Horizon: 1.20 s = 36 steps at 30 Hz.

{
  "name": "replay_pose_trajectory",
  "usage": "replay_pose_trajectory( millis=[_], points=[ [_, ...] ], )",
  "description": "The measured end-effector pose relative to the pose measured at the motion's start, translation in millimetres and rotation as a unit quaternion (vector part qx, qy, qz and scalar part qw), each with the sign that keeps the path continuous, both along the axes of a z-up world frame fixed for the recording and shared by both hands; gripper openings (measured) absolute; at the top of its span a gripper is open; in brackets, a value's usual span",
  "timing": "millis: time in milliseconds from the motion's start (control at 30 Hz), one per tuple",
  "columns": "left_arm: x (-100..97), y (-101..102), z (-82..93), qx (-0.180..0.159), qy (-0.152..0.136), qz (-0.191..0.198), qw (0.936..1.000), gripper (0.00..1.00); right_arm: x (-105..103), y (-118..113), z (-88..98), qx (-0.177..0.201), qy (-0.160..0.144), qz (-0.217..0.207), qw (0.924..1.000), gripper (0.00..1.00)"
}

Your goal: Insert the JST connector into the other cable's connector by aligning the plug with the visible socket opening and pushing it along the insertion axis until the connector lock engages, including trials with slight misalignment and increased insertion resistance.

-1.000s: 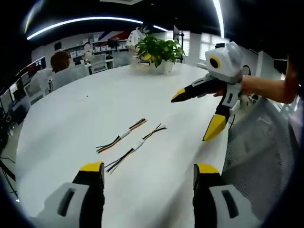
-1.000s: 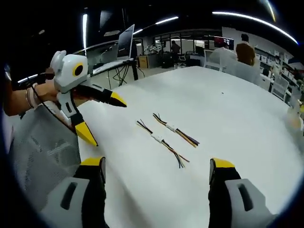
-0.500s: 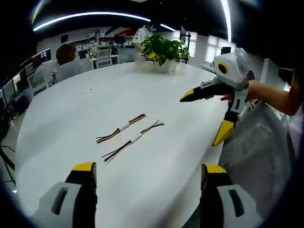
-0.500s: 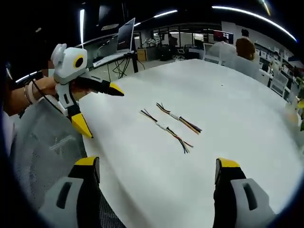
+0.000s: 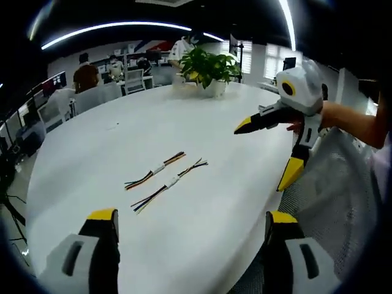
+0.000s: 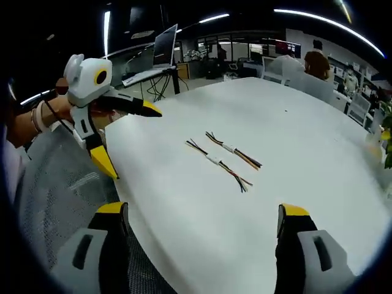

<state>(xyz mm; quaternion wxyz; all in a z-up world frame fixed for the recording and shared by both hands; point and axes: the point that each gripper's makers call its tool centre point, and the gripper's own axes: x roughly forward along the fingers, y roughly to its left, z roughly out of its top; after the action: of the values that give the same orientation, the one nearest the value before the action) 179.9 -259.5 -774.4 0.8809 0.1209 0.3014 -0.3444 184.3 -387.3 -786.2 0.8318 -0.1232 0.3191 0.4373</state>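
Two short cables lie side by side on the white table [image 5: 202,116], near its middle and well clear of both grippers. In the left gripper view, the far cable [image 5: 155,170] and near cable [image 5: 169,182] run roughly parallel, each with a white connector at mid-length and coloured wires fanning out at both ends; they lie just beside each other, not touching as far as can be told. In the right gripper view the same pair shows as near cable [image 6: 218,163] and far cable [image 6: 234,150]. Left gripper [image 5: 190,228] hangs above the table's near edge, jaws spread wide, nothing between them. Right gripper [image 6: 202,220] likewise hangs over the edge, jaws wide apart and empty. In the left gripper view the right gripper [image 5: 269,152] enters from the right, held in a hand [image 5: 334,116], its yellow-tipped jaws splayed. In the right gripper view the left gripper [image 6: 125,139] enters from the left, also splayed. A grey mesh chair [image 6: 58,190] sits at the table edge below the grippers. A potted plant [image 5: 208,67] stands at the table's far side. Seated people and desks with monitors fill the background.
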Motion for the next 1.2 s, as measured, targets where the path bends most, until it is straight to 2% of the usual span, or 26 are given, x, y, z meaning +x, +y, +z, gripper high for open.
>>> replay_pose_trajectory(
  millis=[100, 200, 267, 500, 833, 933, 1100, 1200],
  points=[
    [-1.2, 1, 0.5, 0.000, 0.000, 0.002, 1.0000, 0.99, -1, -1, 0.4, -0.001, -0.002, -0.002, 1.0000, 1.00],
    [-8.0, 0, -1.5, 0.009, 0.009, -0.013, 0.9998, 0.99, -2, -1, 0.4, -0.002, -0.004, -0.003, 1.0000, 1.00],
    [-9.5, 0, -0.2, 0.016, 0.000, -0.018, 0.9997, 0.99, -2, -1, 0.1, -0.002, -0.004, -0.003, 1.0000, 1.00],
    [-12.4, 1, 5.6, -0.002, -0.001, -0.011, 0.9999, 0.99, -5, -1, -4.1, -0.011, -0.004, -0.006, 0.9999, 1.00],
    [-15.8, 5, 3.1, 0.012, -0.001, -0.011, 0.9999, 0.99, -5, -4, -2.7, -0.010, -0.007, -0.015, 0.9998, 1.00],
    [-13.9, 2, 12.6, -0.018, -0.013, -0.006, 0.9997, 0.99, -6, -3, -2.4, -0.010, -0.008, -0.013, 0.9998, 0.99],
    [-15.6, 7, 8.7, 0.020, -0.015, -0.014, 0.9996, 0.99, -6, -1, 0.9, -0.002, -0.012, -0.013, 0.9998, 0.99],
    [-17.6, 7, 4.8, 0.032, -0.010, -0.018, 0.9993, 0.99, -8, 1, 4.0, 0.008, -0.008, -0.013, 0.9999, 0.98]
  ],
)
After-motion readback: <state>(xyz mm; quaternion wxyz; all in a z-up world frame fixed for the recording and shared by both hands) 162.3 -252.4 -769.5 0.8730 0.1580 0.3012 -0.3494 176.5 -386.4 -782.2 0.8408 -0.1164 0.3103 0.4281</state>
